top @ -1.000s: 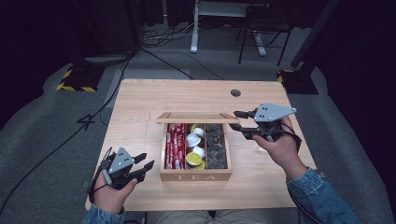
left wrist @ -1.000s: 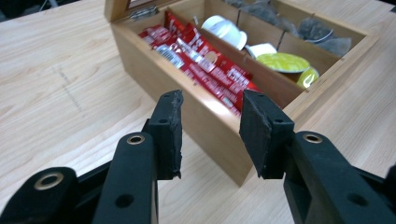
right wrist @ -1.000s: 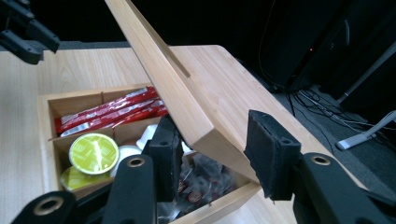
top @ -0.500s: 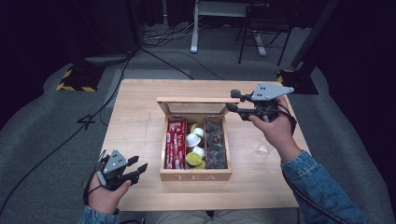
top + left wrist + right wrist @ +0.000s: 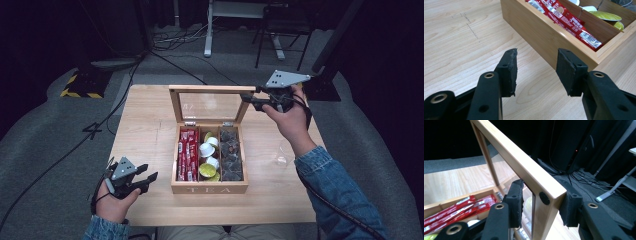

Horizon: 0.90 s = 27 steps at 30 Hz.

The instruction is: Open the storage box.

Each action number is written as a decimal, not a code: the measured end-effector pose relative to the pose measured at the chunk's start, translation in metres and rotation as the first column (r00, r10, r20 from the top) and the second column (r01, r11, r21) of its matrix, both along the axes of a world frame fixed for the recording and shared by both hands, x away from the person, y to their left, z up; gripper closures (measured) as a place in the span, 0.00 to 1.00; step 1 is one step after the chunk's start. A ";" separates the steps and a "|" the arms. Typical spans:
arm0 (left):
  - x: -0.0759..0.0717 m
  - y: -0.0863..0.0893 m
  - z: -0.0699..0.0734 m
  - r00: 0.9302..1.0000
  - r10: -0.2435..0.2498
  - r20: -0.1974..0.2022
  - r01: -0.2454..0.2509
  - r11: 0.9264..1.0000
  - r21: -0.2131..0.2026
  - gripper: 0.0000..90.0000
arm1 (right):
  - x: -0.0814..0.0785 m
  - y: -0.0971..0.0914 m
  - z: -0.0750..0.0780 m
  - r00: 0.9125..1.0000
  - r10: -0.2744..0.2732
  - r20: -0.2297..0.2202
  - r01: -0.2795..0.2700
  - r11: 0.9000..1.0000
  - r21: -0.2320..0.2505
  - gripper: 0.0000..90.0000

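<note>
Tea box lid now swung upright, right tongs clamped on its corner; left tongs spread, empty, lower on worktop; contents reachable

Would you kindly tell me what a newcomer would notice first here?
The open wooden tea box at the table's centre, its glass lid upright, with the right gripper clamped on the lid's corner. Inside lie red sachets left, and yellow and white capsules in the middle. The left gripper sits open near the box's front-left corner.
</note>
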<state>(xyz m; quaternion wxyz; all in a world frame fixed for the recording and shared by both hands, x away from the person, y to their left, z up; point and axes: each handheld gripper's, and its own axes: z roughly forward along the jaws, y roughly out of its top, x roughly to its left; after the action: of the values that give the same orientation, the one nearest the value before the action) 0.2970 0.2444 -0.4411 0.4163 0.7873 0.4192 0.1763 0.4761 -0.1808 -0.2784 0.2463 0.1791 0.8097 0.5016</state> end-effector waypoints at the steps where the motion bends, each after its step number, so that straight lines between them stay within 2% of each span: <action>1: 0.000 0.000 0.000 1.000 0.000 -0.002 0.000 1.000 0.000 0.58 | 0.002 0.000 0.000 1.000 -0.005 -0.001 0.005 1.000 0.001 0.65; 7: 0.003 0.001 -0.001 1.000 -0.002 -0.004 0.002 1.000 -0.002 0.57 | 0.019 0.006 0.002 0.999 -0.044 0.006 0.044 0.999 -0.005 0.60; 10: 0.003 0.001 -0.002 1.000 -0.002 -0.004 0.002 1.000 -0.003 0.57 | 0.028 0.009 0.001 0.997 -0.074 0.019 0.074 0.997 -0.031 0.64; 17: 0.003 0.002 -0.002 1.000 0.001 -0.004 -0.001 1.000 -0.006 0.57 | 0.045 0.011 -0.001 0.995 -0.100 0.005 0.100 0.995 -0.028 0.62; 23: 0.004 0.002 -0.003 1.000 -0.004 -0.011 0.004 1.000 -0.005 0.57 | 0.060 0.014 -0.005 0.990 -0.140 -0.023 0.140 0.990 -0.031 0.61; 27: 0.005 0.002 -0.005 1.000 -0.006 -0.020 0.006 1.000 -0.002 0.56 | 0.068 0.018 -0.010 0.986 -0.165 -0.032 0.163 0.986 -0.040 0.56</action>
<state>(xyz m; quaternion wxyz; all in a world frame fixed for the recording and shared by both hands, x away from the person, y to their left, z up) 0.3022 0.2466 -0.4466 0.4134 0.7900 0.4209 0.1668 0.5438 -0.1629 -0.2888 0.2758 0.2493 0.8055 0.4614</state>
